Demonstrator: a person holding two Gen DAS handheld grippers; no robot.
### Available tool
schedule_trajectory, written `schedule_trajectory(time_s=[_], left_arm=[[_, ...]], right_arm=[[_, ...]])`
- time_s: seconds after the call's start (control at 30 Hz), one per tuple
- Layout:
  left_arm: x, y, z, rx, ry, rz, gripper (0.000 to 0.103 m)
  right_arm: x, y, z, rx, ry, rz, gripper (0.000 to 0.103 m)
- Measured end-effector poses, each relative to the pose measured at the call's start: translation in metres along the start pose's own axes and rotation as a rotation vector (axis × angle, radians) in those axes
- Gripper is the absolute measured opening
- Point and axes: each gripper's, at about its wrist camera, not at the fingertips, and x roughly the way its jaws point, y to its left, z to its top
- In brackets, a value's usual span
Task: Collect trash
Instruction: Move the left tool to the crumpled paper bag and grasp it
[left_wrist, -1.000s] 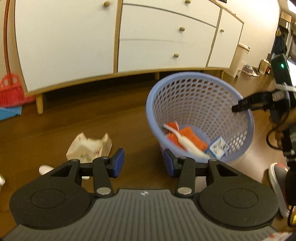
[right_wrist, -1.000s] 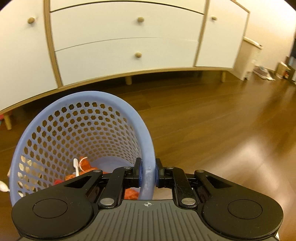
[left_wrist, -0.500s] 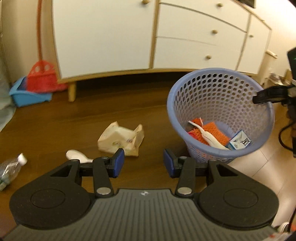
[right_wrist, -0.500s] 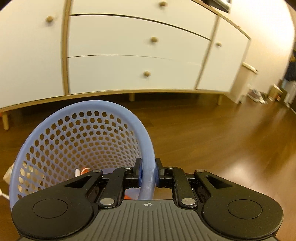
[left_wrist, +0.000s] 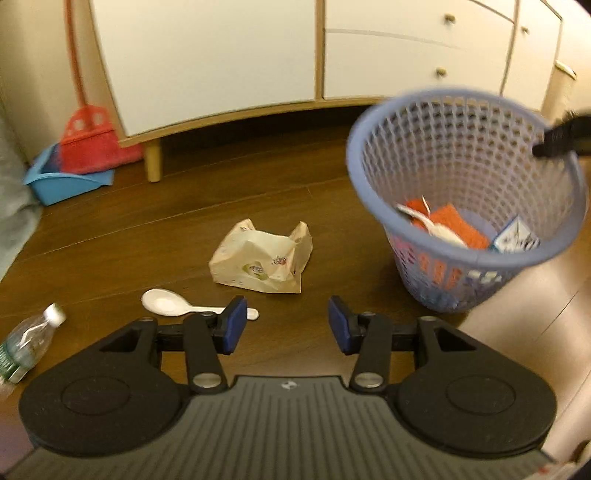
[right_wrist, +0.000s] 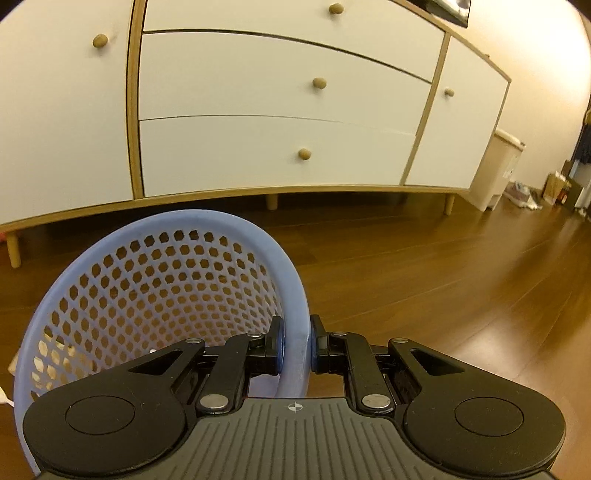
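Basket gripped at its rim, litter on the floor at its 9 o'clock.
Right gripper fingers pinch the rim; only the left view shows the wrapper, spoon and bottle. Left gripper fingers are wide, empty; since 0.5 s ago the wrapper sits farther ahead and the bottle is fuller in view.

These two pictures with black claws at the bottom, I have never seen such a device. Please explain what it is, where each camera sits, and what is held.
A person holds a two-finger gripper in each hand, each carrying a camera looking along its fingers. The left gripper is open and empty above the wooden floor, where a crumpled paper bag, a white spoon and a plastic bottle lie. The right gripper is clamped on the rim of the blue basket, which already holds some trash.
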Motion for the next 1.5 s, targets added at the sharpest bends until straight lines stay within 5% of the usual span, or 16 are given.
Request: schedule_trajectory(time_s=[0.23, 0.4, 0.73, 1.0, 1.17, 1.5], left_arm=[[0.049, 0.019, -0.006, 0.021, 0.028, -0.062, 0.047], [0.078, 0.039, 0.007, -0.073, 0.027, -0.099, 0.049], [0.114, 0.034, 0.013, 0.0, 0.015, -0.102, 0.05], [0.152, 0.034, 0.011, -0.095, 0.064, -0.113, 0.05], [0.166, 0.03, 0.009, -0.099, 0.083, -0.102, 0.022], [0.148, 0.033, 0.006, -0.066, 0.032, -0.119, 0.011]], right_arm=[[-0.005, 0.011, -0.008, 0.041, -0.02, -0.076, 0.011], [-0.008, 0.021, -0.004, 0.05, -0.029, -0.103, 0.011], [-0.005, 0.039, 0.0, 0.036, -0.049, -0.139, 0.011], [0.004, 0.028, -0.001, 0.072, -0.022, -0.132, 0.012], [0.003, 0.024, -0.002, 0.071, -0.024, -0.116, 0.011], [0.002, 0.024, -0.001, 0.055, -0.039, -0.096, 0.011]])
